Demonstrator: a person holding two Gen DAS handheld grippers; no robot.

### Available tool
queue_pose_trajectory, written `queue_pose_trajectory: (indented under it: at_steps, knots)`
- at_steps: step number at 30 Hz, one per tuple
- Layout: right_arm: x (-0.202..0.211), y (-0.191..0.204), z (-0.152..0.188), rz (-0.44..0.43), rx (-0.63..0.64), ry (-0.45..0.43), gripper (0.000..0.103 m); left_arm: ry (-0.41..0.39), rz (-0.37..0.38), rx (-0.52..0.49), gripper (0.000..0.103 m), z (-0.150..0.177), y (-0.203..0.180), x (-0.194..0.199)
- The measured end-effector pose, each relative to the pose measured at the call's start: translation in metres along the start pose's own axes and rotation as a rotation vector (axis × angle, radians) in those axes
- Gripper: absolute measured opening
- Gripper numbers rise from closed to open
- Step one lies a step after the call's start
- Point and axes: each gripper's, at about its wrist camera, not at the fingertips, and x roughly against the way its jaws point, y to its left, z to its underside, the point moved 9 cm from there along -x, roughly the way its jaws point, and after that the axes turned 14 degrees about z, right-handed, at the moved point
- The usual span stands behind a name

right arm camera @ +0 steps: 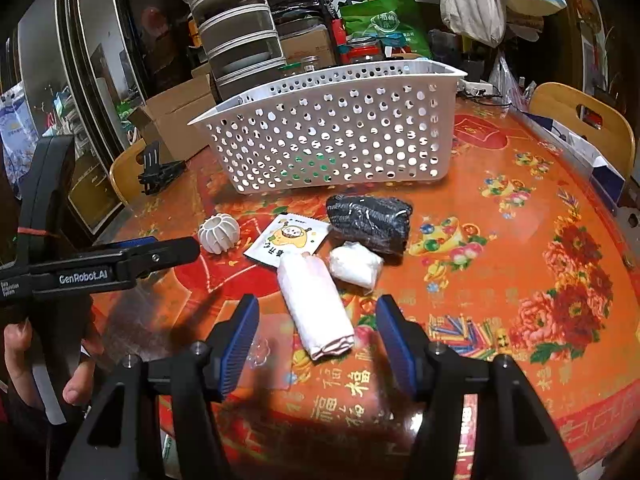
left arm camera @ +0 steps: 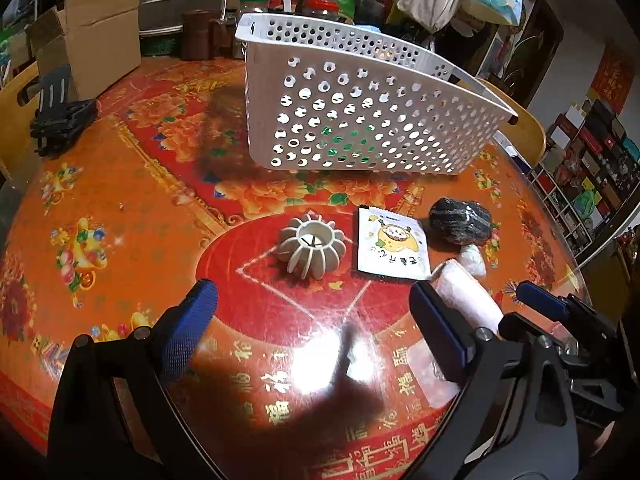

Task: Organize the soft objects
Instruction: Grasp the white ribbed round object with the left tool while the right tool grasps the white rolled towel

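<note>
The glossy red-and-orange bench (right arm camera: 500, 240) carries a white perforated basket (right arm camera: 332, 136), ribbed ball (right arm camera: 219, 233), printed sachet (right arm camera: 288, 238), black bundle (right arm camera: 370, 220), white packet (right arm camera: 356, 266) and pink folded cloth (right arm camera: 316, 304).

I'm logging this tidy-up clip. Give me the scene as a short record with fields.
surface: round table with red-orange floral cover
container: white perforated plastic basket, something green inside
loose items: pink folded cloth roll, white ribbed plastic ball, cartoon-printed white sachet, black wrapped bundle, small white bag
left gripper: jaws open, empty
right gripper: jaws open astride the cloth roll, not touching
</note>
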Motion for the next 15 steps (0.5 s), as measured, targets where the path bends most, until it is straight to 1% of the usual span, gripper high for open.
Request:
queue_pose_trajectory:
  at_steps: [10,15]
  knots:
    - [-0.008,0.008,0.000,0.000,0.032,0.013,0.061,0.033,-0.030,-0.002,0.095,-0.007,0.008,-0.016]
    - [-0.010,0.007,0.002,0.003,0.036,0.019,0.061,0.047,-0.026,0.016,0.095,-0.008,0.012,-0.026]
